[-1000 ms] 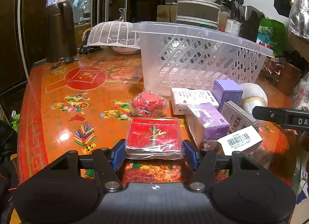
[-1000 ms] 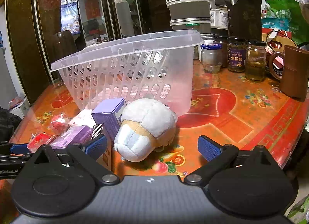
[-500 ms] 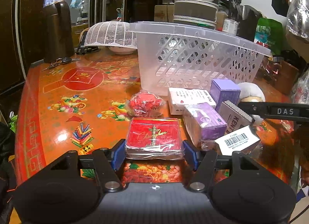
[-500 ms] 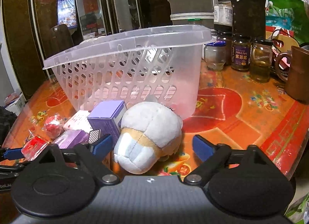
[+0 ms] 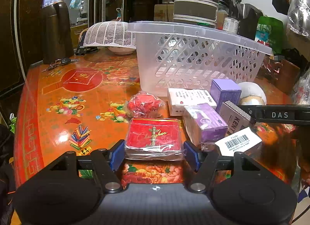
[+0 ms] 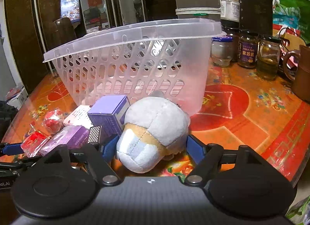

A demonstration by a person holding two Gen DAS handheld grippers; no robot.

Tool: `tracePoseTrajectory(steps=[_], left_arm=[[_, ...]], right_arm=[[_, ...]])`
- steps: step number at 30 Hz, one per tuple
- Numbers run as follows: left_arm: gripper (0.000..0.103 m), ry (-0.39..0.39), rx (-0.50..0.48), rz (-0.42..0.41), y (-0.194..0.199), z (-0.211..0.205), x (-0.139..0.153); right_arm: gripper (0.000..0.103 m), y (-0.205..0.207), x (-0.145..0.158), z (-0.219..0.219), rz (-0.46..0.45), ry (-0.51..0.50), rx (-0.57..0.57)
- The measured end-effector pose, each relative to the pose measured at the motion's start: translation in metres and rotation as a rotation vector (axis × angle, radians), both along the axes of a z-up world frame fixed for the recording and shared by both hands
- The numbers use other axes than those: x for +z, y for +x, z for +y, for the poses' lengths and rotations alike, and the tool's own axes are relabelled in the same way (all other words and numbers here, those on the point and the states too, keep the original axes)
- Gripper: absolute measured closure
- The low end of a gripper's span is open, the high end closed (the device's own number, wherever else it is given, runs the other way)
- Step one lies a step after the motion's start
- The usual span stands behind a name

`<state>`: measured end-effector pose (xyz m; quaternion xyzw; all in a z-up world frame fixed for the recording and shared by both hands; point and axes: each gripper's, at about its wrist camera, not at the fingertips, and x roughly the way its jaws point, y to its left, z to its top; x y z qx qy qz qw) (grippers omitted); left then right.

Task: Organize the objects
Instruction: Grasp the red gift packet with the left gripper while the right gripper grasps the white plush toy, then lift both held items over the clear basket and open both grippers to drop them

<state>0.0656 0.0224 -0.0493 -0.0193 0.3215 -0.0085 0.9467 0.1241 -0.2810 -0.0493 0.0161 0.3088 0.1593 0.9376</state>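
Your counter [image 5: 58, 97] is a glossy orange-red top with painted flowers. On it stands the clear slotted basket [image 5: 195, 58], with all the small goods in front of its near wall.

Biggest of those is the plush [image 6: 153, 133], grey-white with a tan band, lying just before the basket's right end. Your right gripper [image 6: 151, 147] sits around it, blue pads pressed to both flanks, so it is closed on the plush.

To the plush's left stands the purple box [image 5: 224, 91], and beside that the white box [image 5: 189, 99] lies flat against the basket's foot. In front of them lie the wrapped lilac pack [image 5: 205, 122] and a grey box [image 5: 234, 118] with a mesh-patterned end, touching each other. A barcode label [image 5: 238, 141] lies nearest you on the right.

The red pack [image 5: 153, 135], in clear film, lies flat on the counter. Your left gripper [image 5: 154, 154] has a pad touching each side of it: narrow, holding the pack.

Just behind it is the red bundle [image 5: 145, 104] in crinkled plastic.
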Motion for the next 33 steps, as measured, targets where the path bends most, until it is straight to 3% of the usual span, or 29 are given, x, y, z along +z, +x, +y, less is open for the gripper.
tracePoseTrajectory(steps=[6, 9, 20, 33], left_arm=[[0.030, 0.013, -0.005, 0.005, 0.002, -0.002, 0.000], [0.037, 0.002, 0.012, -0.006, 0.001, 0.000, 0.000], [0.038, -0.017, 0.032, -0.095, -0.017, 0.004, 0.013], [0.038, -0.017, -0.040, -0.298, -0.030, -0.005, 0.086]], right_arm=[[0.028, -0.012, 0.004, -0.008, -0.030, 0.024, 0.010], [0.028, -0.019, 0.008, -0.013, -0.042, 0.040, 0.018], [0.028, -0.042, 0.022, -0.037, -0.120, 0.091, 0.034], [0.028, -0.059, 0.087, -0.066, -0.287, 0.146, 0.086]])
